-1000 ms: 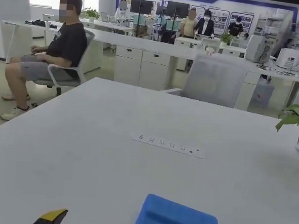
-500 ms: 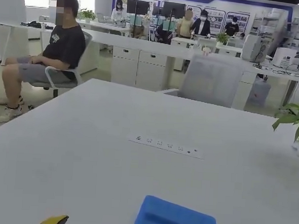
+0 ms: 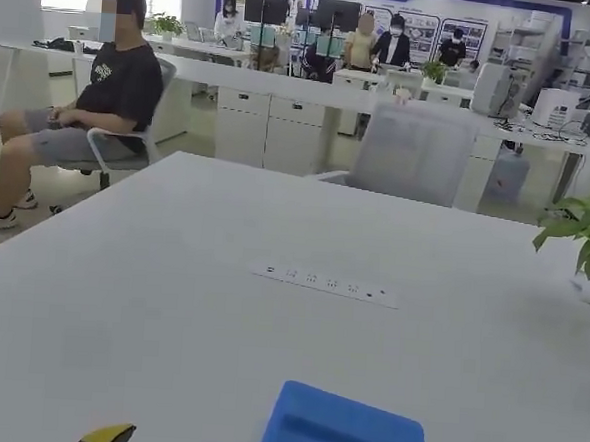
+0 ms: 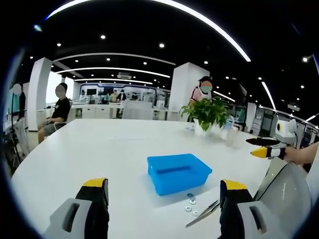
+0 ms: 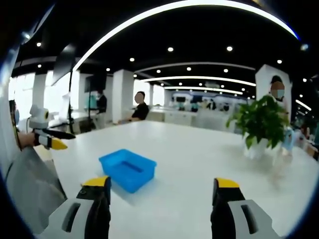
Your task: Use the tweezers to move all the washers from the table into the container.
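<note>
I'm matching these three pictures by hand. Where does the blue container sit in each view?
Head view: blue container at the bottom edge, just right of centre.
Left gripper view: centre of the picture, just beyond the washers and tweezers.
Right gripper view: lower left of centre.
Shared landmark: the potted plant, to the right of the container in every view.

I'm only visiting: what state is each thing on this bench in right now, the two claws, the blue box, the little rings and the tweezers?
left gripper: open, holding nothing.
right gripper: open, holding nothing.
blue container: upright, open top, no washers seen inside.
washers: lying on the table beside the container.
tweezers: lying flat by the washers, not picked up.
</note>
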A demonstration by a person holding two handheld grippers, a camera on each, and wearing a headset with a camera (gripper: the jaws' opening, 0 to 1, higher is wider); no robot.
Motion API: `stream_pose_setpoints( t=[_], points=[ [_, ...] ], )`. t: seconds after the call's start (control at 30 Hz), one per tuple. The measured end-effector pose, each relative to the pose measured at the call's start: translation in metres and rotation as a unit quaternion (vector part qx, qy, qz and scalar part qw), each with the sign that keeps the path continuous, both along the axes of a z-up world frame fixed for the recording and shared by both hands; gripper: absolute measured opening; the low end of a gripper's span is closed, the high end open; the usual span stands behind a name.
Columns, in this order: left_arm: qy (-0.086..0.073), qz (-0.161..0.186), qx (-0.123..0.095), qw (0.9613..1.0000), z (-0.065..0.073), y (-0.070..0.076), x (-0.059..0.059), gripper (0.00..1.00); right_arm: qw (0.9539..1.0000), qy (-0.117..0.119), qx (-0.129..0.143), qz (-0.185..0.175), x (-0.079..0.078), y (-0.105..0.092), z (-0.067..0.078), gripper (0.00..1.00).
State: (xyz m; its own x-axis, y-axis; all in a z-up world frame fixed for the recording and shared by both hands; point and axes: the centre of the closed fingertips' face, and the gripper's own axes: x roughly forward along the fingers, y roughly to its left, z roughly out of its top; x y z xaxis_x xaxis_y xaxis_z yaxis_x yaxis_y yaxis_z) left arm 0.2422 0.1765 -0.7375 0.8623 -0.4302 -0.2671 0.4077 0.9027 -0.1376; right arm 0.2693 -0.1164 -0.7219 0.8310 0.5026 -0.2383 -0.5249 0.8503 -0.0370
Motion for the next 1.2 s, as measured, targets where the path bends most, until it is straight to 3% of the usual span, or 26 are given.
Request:
stream_pose_setpoints(
  t=[0.03, 0.2, 0.3, 0.33, 0.37, 0.47, 0.57, 0.63, 0.7, 0.77, 0.9, 1.0, 1.07, 1.1, 1.2],
  points=[
    [0.003, -0.003, -0.001, 1.0, -0.001, -0.001, 0.0, 0.94, 0.9999, -0.005, 0.009, 0.003, 0.0, 0.002, 0.003, 0.81],
    [0.005, -0.034, 0.013, 0.9993, -0.001, -0.014, -0.005, 0.9, 0.9999, -0.016, 0.002, 0.004, -0.001, 0.008, 0.015, 0.78],
    [0.019, -0.049, 0.022, 0.9984, -0.006, -0.018, -0.007, 0.88, 0.9988, -0.032, 0.032, 0.02, -0.001, 0.021, 0.031, 0.77],
    [0.021, -0.052, 0.023, 0.9982, -0.007, -0.019, -0.008, 0.86, 0.9987, -0.033, 0.031, 0.022, -0.001, 0.023, 0.032, 0.77],
    [0.027, -0.058, 0.022, 0.9977, -0.008, -0.02, -0.009, 0.85, 0.9985, -0.034, 0.027, 0.031, -0.001, 0.03, 0.038, 0.76],
    [0.043, -0.073, 0.019, 0.9962, -0.012, -0.024, -0.013, 0.81, 0.9978, -0.033, 0.006, 0.057, -0.003, 0.044, 0.035, 0.77],
    [0.071, -0.104, 0.023, 0.9918, -0.021, -0.029, -0.02, 0.71, 0.9966, -0.021, 0.018, 0.078, -0.006, 0.059, 0.03, 0.79],
    [0.097, -0.127, 0.023, 0.987, -0.028, -0.033, -0.026, 0.63, 0.9961, -0.011, 0.023, 0.084, -0.007, 0.067, 0.026, 0.79],
    [0.106, -0.148, 0.031, 0.9828, -0.032, -0.036, -0.029, 0.57, 0.9953, -0.005, 0.025, 0.093, -0.008, 0.075, 0.021, 0.8],
    [0.124, -0.176, 0.047, 0.9754, -0.039, -0.039, -0.034, 0.52, 0.9933, 0.028, 0.019, 0.111, -0.012, 0.083, 0.008, 0.78],
    [0.144, -0.225, 0.076, 0.9606, -0.048, -0.043, -0.035, 0.36, 0.9891, 0.058, -0.013, 0.135, -0.015, 0.098, -0.012, 0.72],
    [0.156, -0.247, 0.073, 0.9537, -0.052, -0.046, -0.032, 0.26, 0.9787, 0.102, -0.057, 0.169, -0.023, 0.108, -0.034, 0.68],
    [0.167, -0.267, 0.082, 0.9455, -0.057, -0.049, -0.033, 0.23, 0.9713, 0.12, -0.091, 0.184, -0.026, 0.111, -0.049, 0.65],
    [0.172, -0.27, 0.092, 0.9429, -0.059, -0.048, -0.032, 0.22, 0.9697, 0.119, -0.093, 0.192, -0.026, 0.115, -0.051, 0.63],
    [0.182, -0.3, 0.12, 0.9288, -0.069, -0.052, -0.033, 0.21, 0.9614, 0.129, -0.092, 0.225, -0.031, 0.128, -0.059, 0.54]
  ],
)
